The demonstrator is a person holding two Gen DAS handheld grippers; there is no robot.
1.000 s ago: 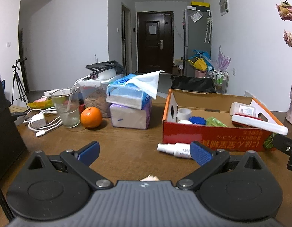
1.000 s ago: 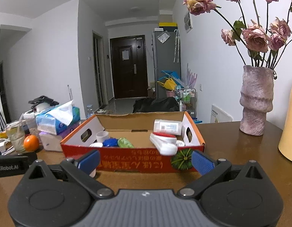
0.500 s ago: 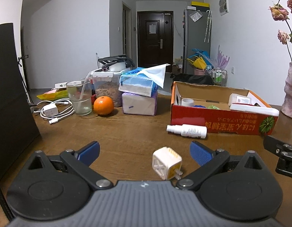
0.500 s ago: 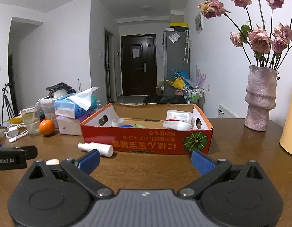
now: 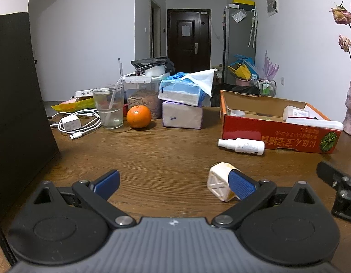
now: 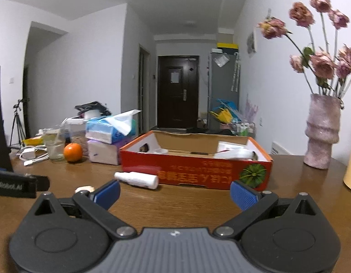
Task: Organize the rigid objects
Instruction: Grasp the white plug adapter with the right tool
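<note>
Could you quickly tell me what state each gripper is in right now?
Left gripper: open, holding nothing; small white cube-shaped plug adapter lies by its right finger.
Right gripper: open, empty.

orange point(image 5: 138, 116) beside a glass point(image 5: 108, 107) — pink vase point(image 6: 321, 132) far right.

White walls point(image 5: 84, 34), white ceiling point(image 6: 175, 4). Straight ahead of the jaws, far end of hallway: dark door point(image 5: 189, 38). Grey fridge point(image 5: 239, 45) to its right, yellow box point(image 5: 243, 1) on top. Brown wood table point(image 5: 170, 150) below. Tripod point(image 6: 18, 118) far left by wall. Light even, indoor.
</note>
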